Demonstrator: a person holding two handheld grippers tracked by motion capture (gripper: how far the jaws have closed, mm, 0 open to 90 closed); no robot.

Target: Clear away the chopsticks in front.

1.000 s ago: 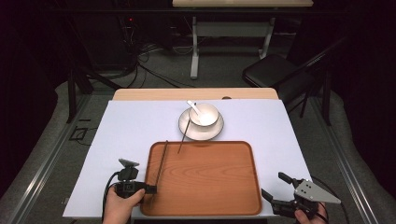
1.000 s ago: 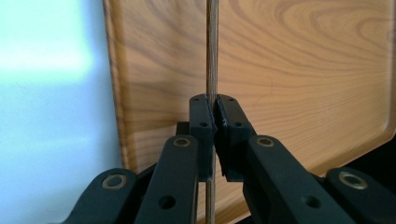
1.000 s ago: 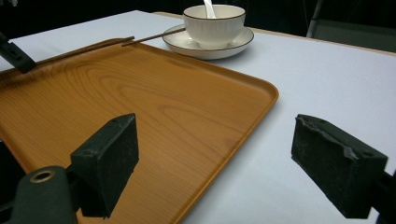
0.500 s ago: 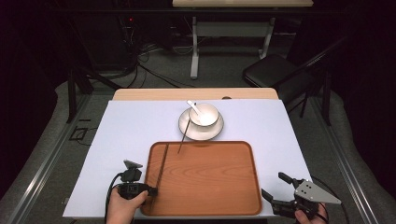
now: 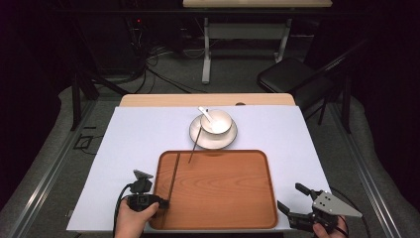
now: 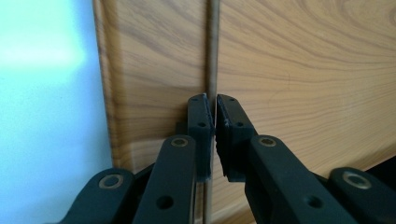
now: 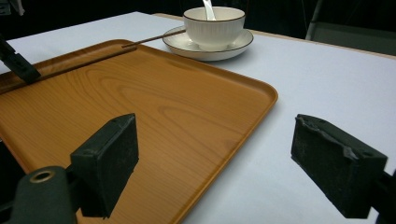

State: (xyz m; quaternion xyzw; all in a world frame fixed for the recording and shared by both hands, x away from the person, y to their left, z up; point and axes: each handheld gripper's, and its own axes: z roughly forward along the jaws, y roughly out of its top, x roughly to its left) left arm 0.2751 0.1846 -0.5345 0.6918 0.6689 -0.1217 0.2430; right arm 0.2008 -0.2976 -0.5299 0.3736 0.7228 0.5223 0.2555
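Left gripper view: my left tool (image 6: 214, 122) clamped on a chopstick (image 6: 213, 56) lying along the tray's (image 6: 299, 70) left edge. Lift level, grip firm. Second chopstick (image 5: 195, 144) leans at tray's far rim. Right tool (image 5: 293, 200) apart, right of tray.

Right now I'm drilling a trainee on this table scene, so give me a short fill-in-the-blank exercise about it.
1. The left gripper is shut on a thin dark ____ lying in the brown wooden tray.
2. The right gripper has its jaws ____.
3. The white bowl stands on a white ____.
4. A second thin dark stick leans from the saucer's rim onto the ____.

Missing words: chopstick; open; saucer; tray
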